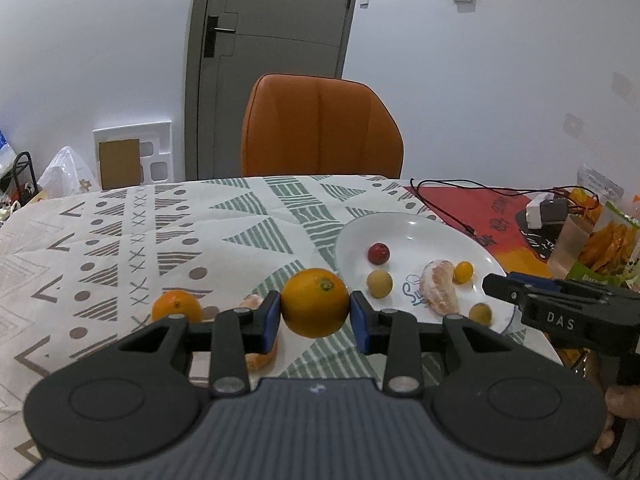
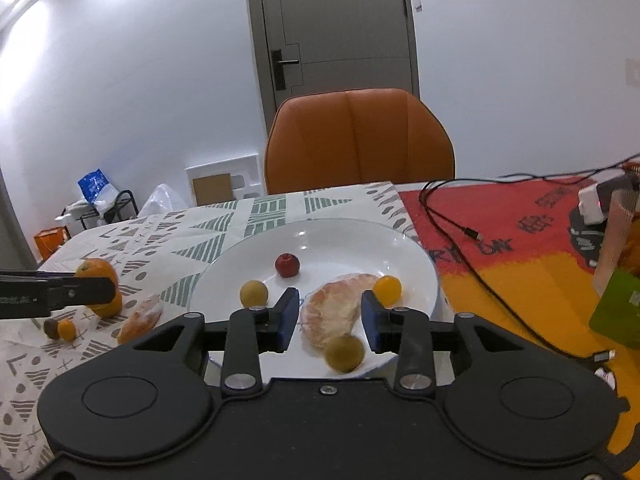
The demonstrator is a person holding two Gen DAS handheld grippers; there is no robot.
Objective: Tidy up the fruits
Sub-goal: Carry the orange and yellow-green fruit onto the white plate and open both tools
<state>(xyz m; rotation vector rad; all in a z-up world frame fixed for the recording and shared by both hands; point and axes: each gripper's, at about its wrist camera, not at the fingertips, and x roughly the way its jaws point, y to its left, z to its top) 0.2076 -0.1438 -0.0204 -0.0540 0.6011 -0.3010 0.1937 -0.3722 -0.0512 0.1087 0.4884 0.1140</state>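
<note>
An orange (image 1: 315,302) is clamped between the blue pads of the left hand-held gripper (image 1: 315,316) and is held above the patterned cloth of the desk (image 1: 120,240), just left of the white plate (image 1: 400,228). A second orange (image 1: 177,307) is seen on the cloth to the left of that gripper, and a peeled segment (image 1: 256,344) lies partly hidden behind its left finger.

On the plate, a small red fruit (image 2: 287,265), two yellow-green round fruits (image 2: 253,293) (image 2: 344,353), a small orange-yellow fruit (image 2: 387,290) and a peeled citrus piece (image 2: 334,314) are set apart from one another, save that the nearer green fruit touches the citrus piece.

The right hand-held gripper (image 2: 330,320) is held over the near rim of the plate with its fingers apart and nothing gripped; the peeled citrus piece lies between and beyond them. In the right wrist view, a tiny orange fruit (image 2: 66,329) and a dark brown one (image 2: 50,328) are seen touching on the cloth, at far left.
</note>
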